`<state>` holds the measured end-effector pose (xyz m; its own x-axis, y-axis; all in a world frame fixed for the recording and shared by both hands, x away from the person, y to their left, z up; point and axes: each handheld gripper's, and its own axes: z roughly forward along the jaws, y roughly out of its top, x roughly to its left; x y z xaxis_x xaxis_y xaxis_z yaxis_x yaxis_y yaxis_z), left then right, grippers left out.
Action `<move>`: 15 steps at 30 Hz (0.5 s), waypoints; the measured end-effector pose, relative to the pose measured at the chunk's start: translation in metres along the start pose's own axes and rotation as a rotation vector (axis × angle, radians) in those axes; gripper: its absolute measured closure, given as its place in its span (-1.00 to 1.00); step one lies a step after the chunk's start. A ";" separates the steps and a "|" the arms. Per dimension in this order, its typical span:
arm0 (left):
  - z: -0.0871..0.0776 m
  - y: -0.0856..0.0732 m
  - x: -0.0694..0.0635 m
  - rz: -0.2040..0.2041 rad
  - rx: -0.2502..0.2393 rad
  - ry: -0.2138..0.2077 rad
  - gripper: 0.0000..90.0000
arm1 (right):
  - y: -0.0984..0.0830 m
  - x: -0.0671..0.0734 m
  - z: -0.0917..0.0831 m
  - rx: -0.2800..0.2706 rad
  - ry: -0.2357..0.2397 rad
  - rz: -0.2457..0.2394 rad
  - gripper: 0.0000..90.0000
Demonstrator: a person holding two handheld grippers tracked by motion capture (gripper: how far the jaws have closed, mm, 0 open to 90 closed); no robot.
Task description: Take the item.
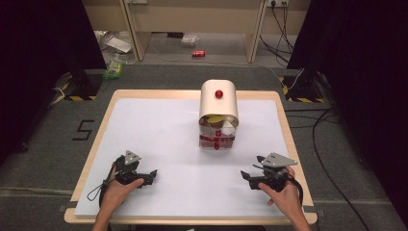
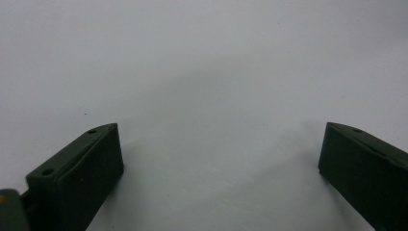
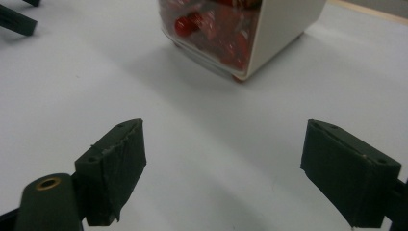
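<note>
The bread box (image 1: 219, 115), standing mid-table with its roll lid raised, lies ahead and left of the right gripper (image 1: 248, 176), whose wide-spread jaws hold nothing.

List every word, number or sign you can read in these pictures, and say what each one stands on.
"5": black figure marked on the grey floor, left of the table.
Red can on the floor beyond the table: any print too small to read.
Cream box with red knob: no lettering to be seen.

both tools, left tool (image 1: 153, 172) and right tool (image 1: 244, 174), seemingly gaping wide, empty.
</note>
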<state>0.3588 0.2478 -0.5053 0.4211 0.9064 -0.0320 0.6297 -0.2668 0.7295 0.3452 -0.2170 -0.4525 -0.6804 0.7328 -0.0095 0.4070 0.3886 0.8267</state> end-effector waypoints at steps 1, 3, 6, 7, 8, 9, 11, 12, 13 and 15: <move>0.000 0.000 0.000 0.000 0.000 -0.002 -0.98 | 0.004 0.002 0.000 -0.005 0.003 -0.007 -0.63; 0.000 0.000 0.000 0.000 -0.001 -0.002 -0.98 | 0.012 0.005 0.001 -0.011 0.009 -0.014 -0.63; 0.000 0.000 0.000 -0.001 -0.001 -0.002 -0.98 | 0.024 0.010 0.003 -0.014 0.019 -0.025 -0.60; 0.000 0.000 0.000 -0.001 0.000 -0.002 -0.98 | 0.027 0.012 0.003 -0.017 0.021 -0.025 -0.60; 0.000 0.000 0.000 -0.001 -0.001 -0.002 -0.98 | 0.033 0.015 0.003 -0.025 0.029 -0.034 -0.60; 0.000 0.000 0.000 -0.001 -0.001 -0.002 -0.98 | 0.033 0.015 0.003 -0.025 0.029 -0.034 -0.60; 0.000 0.000 0.000 -0.001 -0.001 -0.001 -0.98 | 0.039 0.017 0.004 -0.027 0.033 -0.038 -0.58; 0.000 0.000 0.000 -0.001 -0.001 -0.002 -0.98 | 0.043 0.018 0.003 -0.033 0.037 -0.043 -0.57; 0.000 0.000 0.000 -0.001 -0.001 -0.002 -0.98 | 0.043 0.018 0.003 -0.033 0.037 -0.043 -0.57; 0.000 0.000 0.000 -0.002 -0.002 -0.002 -0.98 | 0.048 0.019 0.002 -0.037 0.040 -0.043 -0.56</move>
<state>0.3589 0.2479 -0.5054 0.4210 0.9064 -0.0349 0.6296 -0.2643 0.7306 0.3530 -0.1832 -0.4136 -0.7209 0.6926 -0.0237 0.3543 0.3977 0.8464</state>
